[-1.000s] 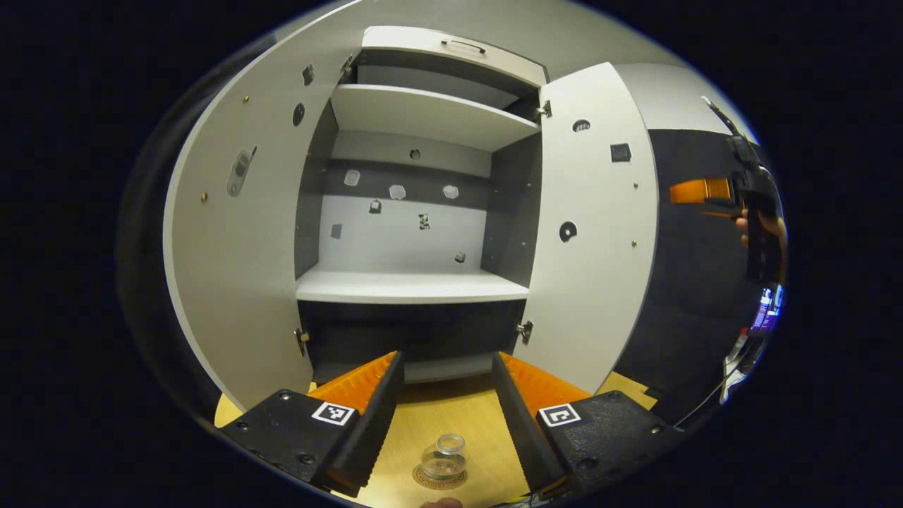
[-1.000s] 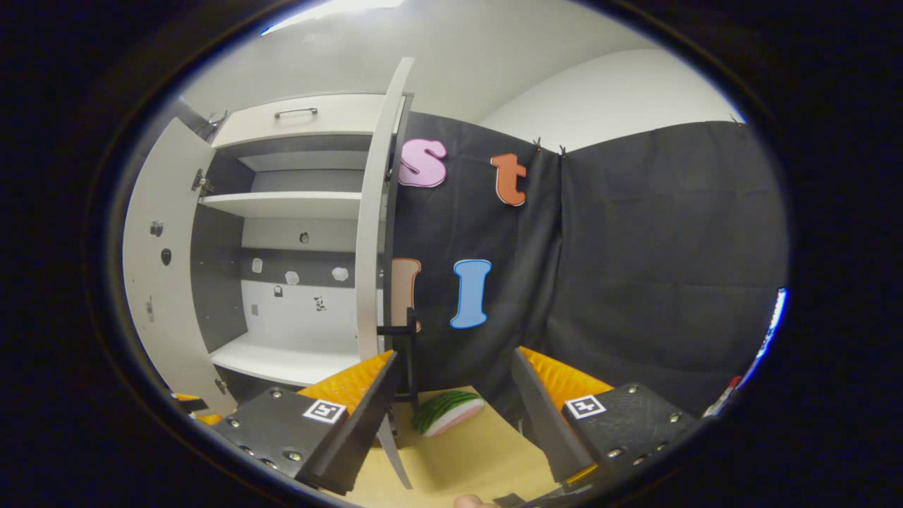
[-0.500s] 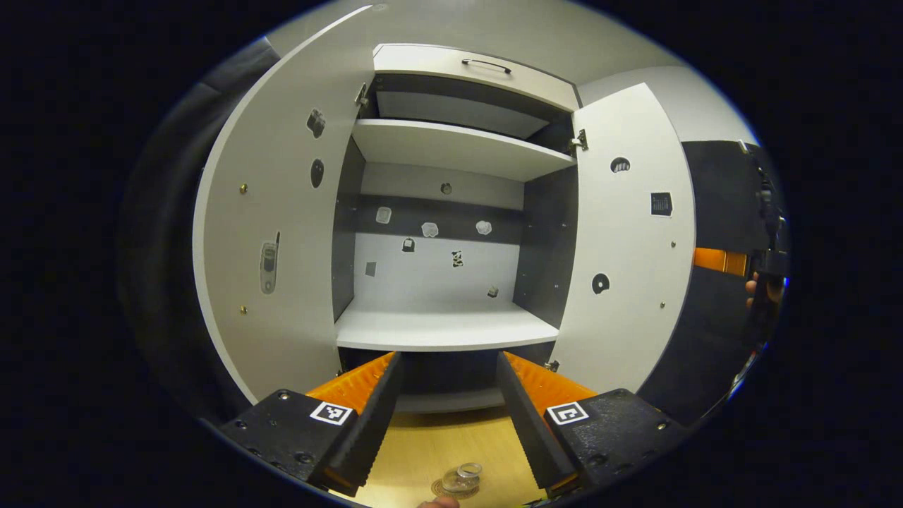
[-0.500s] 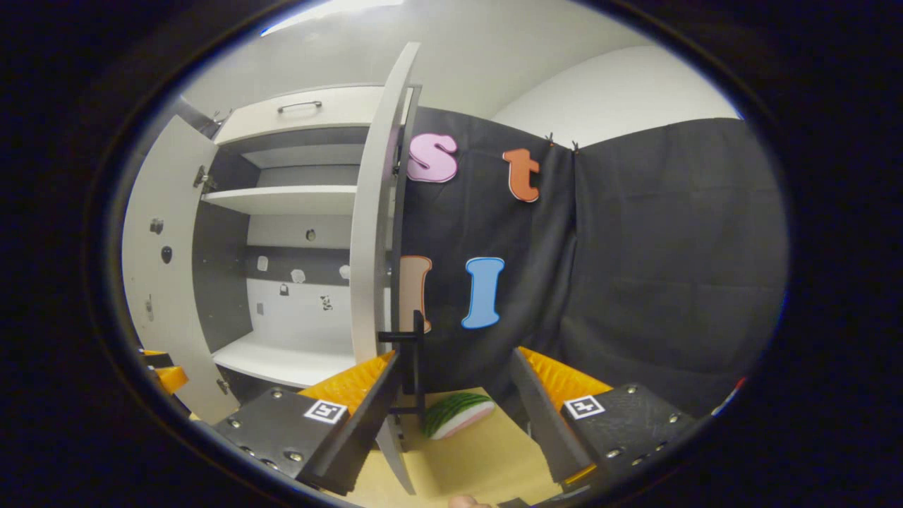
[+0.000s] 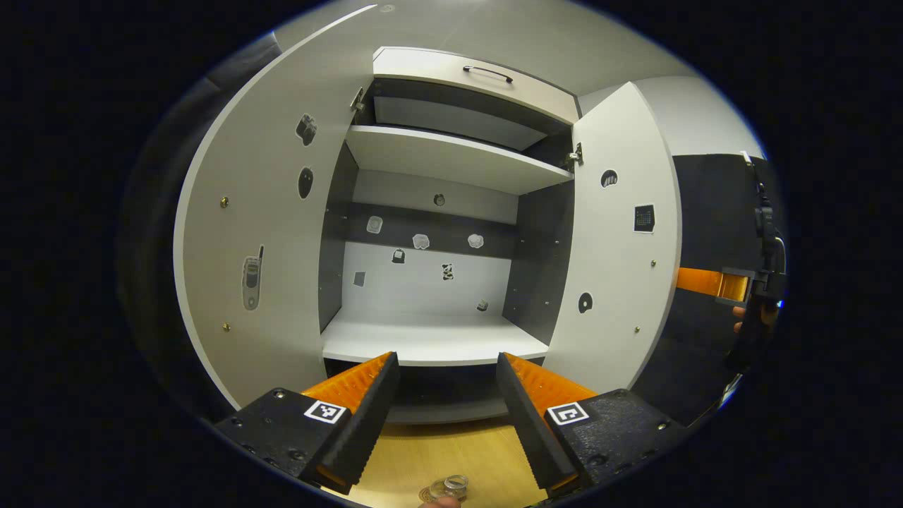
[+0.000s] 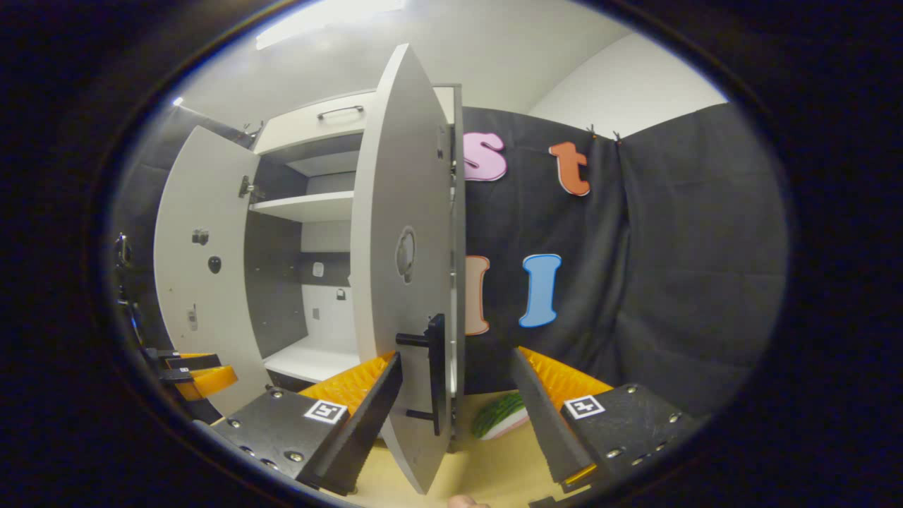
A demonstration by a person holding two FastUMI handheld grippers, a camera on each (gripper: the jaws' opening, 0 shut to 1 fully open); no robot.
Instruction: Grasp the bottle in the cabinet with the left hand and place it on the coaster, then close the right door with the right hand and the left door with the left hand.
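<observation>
The clear bottle (image 5: 451,486) stands on the coaster (image 5: 426,494) at the bottom edge of the left gripper view, below my left gripper (image 5: 447,367), which is open and holds nothing. Beyond it the cabinet (image 5: 430,337) has both doors swung open and bare shelves. In the right gripper view, my right gripper (image 6: 455,360) is open at the outer face of the right door (image 6: 402,212). The door's black handle (image 6: 434,374) sits between the fingers, and neither finger visibly presses on it. The left door (image 6: 204,268) stands open further left.
A watermelon slice (image 6: 502,420) lies on the wooden table (image 5: 451,451) behind the right door. The left gripper (image 6: 197,374) appears at the left of the right gripper view, and the right gripper (image 5: 726,284) at the far right of the left gripper view. Black cloth hangs to the right.
My left gripper has drawn back from the bottle, which slid to the view's bottom edge. My right gripper moved in on the right door, bringing the handle between its fingers.
</observation>
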